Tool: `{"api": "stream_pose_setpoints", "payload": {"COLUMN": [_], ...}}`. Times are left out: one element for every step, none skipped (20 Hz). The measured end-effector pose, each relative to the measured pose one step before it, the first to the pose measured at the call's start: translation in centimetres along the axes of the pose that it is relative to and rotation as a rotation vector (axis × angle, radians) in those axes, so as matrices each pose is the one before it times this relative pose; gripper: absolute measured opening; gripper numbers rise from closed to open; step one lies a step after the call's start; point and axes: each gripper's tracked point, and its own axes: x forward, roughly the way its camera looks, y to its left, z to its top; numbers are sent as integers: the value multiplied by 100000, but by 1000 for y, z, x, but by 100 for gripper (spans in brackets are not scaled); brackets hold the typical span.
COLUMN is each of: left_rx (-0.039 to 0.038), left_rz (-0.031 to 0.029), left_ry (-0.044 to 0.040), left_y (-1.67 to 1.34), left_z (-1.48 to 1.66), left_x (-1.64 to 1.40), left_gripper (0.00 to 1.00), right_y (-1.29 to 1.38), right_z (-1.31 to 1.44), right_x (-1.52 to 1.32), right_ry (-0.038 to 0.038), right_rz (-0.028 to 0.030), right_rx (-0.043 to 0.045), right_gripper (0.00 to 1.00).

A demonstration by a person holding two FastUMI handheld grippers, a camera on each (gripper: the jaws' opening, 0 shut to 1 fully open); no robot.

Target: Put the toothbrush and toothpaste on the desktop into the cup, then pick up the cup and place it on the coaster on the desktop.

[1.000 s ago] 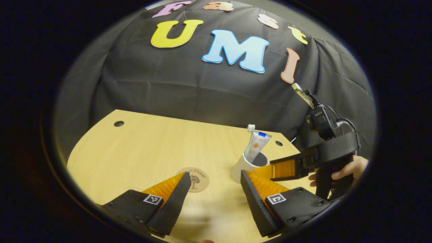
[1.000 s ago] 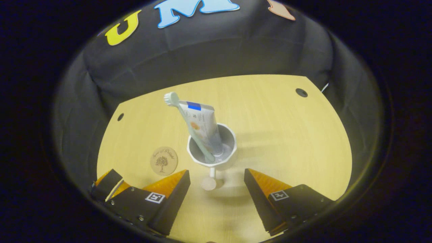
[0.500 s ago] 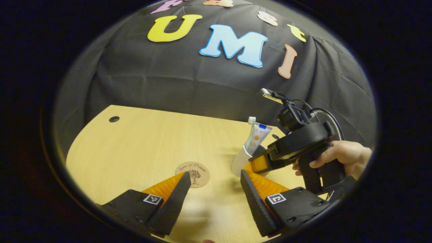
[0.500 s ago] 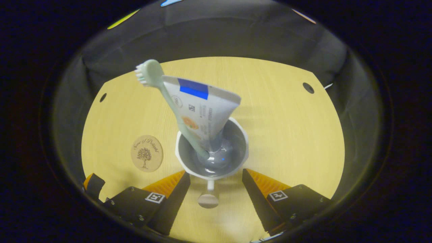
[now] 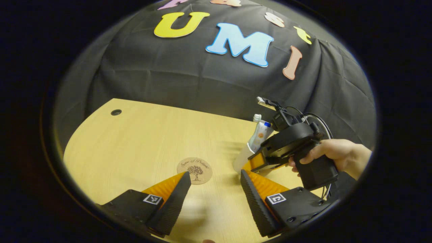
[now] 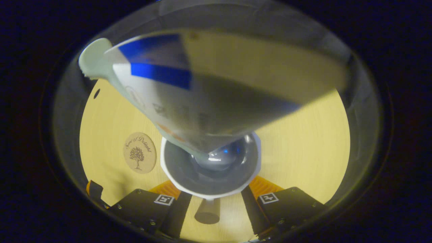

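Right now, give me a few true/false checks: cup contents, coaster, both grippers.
1. The toothpaste and toothbrush stand in the cup. True.
2. The cup sits on the coaster. False: the coaster lies bare beside it on the desktop.
3. The left gripper holds the cup. False: its fingers are spread with nothing between them.
4. The right gripper has a finger on each side of the cup. True.
5. The toothpaste lies flat on the desktop. False: it is upright in the cup.

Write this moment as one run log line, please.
phase: reach cup | right tool: open, straddling cup | toothbrush, toothpaste: in cup | coaster: bare
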Motion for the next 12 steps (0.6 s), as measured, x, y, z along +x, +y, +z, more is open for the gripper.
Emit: {"api": "stream_pose_setpoints", "payload": {"left_rx": [-639, -837, -617, -814, -648, -569, -335, -149, -52, 5, 19, 48], "left_rz": [345, 108, 299, 337, 282, 268, 340, 238, 254, 245, 282, 139], "left_ry": [28, 253, 409, 447, 252, 134, -13, 56, -112, 30, 19, -51], "left_y": [51, 73, 43, 72, 58, 39, 47, 27, 93, 91, 93, -89], "left_z": [-116, -15, -148, -210, -85, -90, -60, -79, 2, 18, -28, -66], "left_x": [-41, 38, -5, 2, 63, -108, -84, -117, -99, -42, -59, -66], "left_gripper": [96, 96, 96, 96, 96, 96, 96, 96, 96, 99, 99, 96], "right_y": [245, -46, -62, -39, -139, 165, 9, -167, 41, 107, -23, -2], "right_z": [-92, -81, 40, -301, 196, -145, 6, 11, -19, -88, -39, -72], "right_x": [181, 149, 86, 6, -240, 142, -187, 32, 52, 19, -54, -33], "right_ry": [882, 195, -111, 570, 299, 216, -13, 152, -18, 95, 242, 45], "right_rz": [234, 66, -282, -338, -330, -154, -222, -276, -165, -32, -173, -170], "right_rx": [280, -300, -757, -358, 1022, 826, 92, 85, -25, -287, -150, -643], "right_gripper": [75, 67, 64, 59, 49, 27, 30, 31, 29, 29, 29, 29]}}
